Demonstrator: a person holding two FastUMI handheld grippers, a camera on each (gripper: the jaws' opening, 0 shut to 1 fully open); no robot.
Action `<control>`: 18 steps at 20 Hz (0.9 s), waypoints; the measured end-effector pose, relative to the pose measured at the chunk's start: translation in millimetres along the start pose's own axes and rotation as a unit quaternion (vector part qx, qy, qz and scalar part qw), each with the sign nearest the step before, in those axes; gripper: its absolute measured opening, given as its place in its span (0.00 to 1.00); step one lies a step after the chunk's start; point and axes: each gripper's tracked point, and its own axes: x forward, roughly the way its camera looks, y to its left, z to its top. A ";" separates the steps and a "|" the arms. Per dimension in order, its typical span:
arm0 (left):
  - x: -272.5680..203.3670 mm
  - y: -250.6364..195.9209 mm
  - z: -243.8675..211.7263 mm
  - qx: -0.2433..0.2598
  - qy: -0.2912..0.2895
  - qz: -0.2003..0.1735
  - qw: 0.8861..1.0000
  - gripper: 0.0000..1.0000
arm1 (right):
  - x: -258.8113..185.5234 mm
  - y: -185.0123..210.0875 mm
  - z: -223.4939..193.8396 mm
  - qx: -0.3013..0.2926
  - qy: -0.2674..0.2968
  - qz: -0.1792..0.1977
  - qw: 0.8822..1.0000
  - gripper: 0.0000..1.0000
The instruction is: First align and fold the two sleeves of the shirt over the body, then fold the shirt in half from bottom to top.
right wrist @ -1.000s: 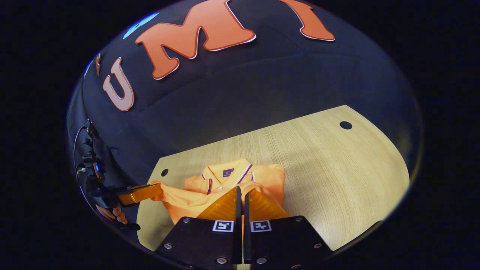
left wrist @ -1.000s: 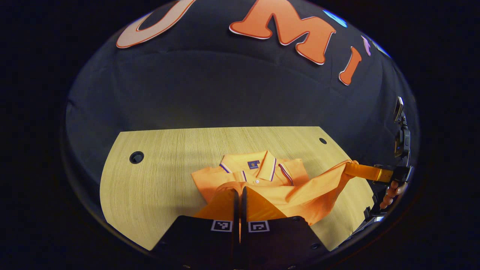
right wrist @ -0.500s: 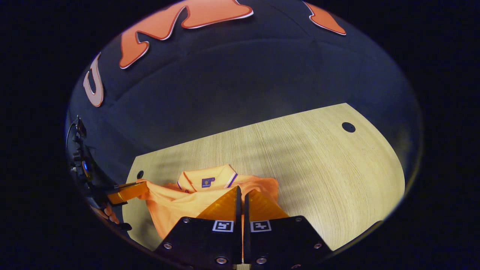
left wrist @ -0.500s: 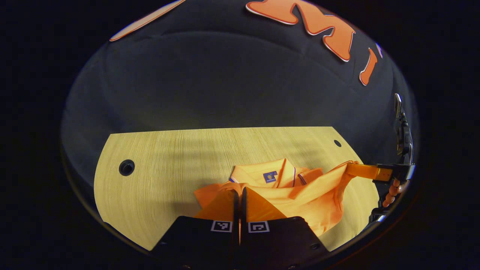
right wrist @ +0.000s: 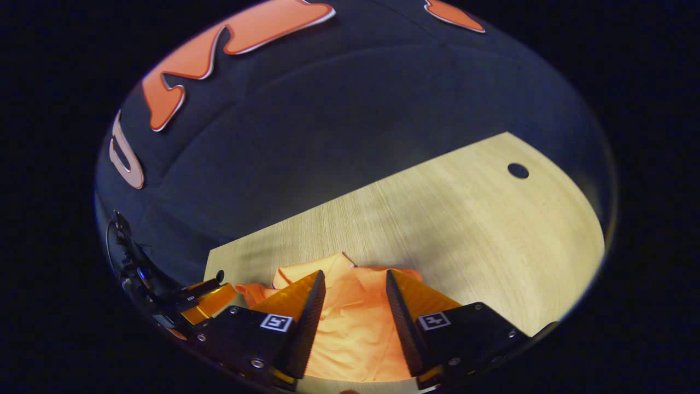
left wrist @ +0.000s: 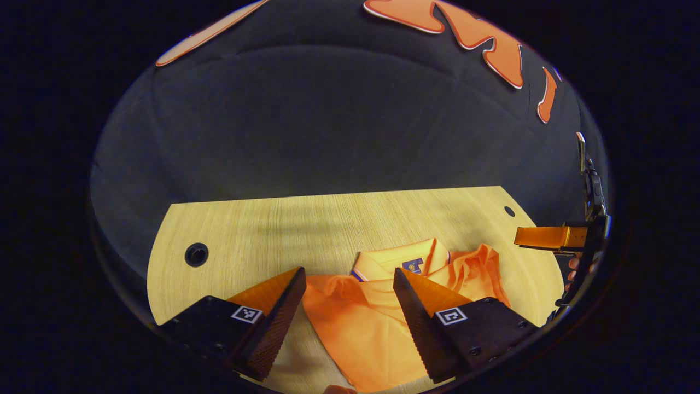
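Orange fabric lay on the pale wooden table (left wrist: 262, 230) in the left gripper view: the shirt (left wrist: 372, 323) was folded up from the bottom, its lower half brought over the body so that the collar (left wrist: 407, 257) with its small dark neck label peeked out at the far end. The left gripper (left wrist: 349, 276) hung just above the near part of the shirt with its jaws spread wide, nothing between them, the folded cloth showing in the gap. A round cable hole (left wrist: 196, 254) sat in the table to the left, well apart from the shirt. At the right edge, the right gripper (left wrist: 538, 236) pointed in over the table beside the shirt's bunched shoulder, with fingertips of the hand (left wrist: 572, 269) that held it showing under it.

In the right gripper view, the shirt (right wrist: 355, 334) lay on the table (right wrist: 470, 219) directly below, collar (right wrist: 336, 265) at the far end. The right gripper (right wrist: 351, 279) had its jaws spread apart over the cloth, gripping nothing. The left gripper (right wrist: 210, 301) reached in from the lower left near the shirt's edge; how its jaws stood could not be told from here. A cable hole (right wrist: 518, 170) lay far off to the right.
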 end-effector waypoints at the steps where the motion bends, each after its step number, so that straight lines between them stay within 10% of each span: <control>1: -9.8 1.1 4.9 0.005 -0.017 0.008 1.000 0.99 | -19.4 3.6 5.6 -0.013 -0.016 0.002 1.000 0.76; 5: -63.4 -16.1 17.2 0.007 -0.077 0.022 0.997 0.99 | -86.9 4.4 8.4 -0.076 -0.088 -0.006 0.993 0.96; 18: -231.0 -138.3 25.4 0.034 -0.220 0.003 0.975 0.98 | -272.7 -11.4 7.0 -0.169 -0.256 -0.035 0.951 0.99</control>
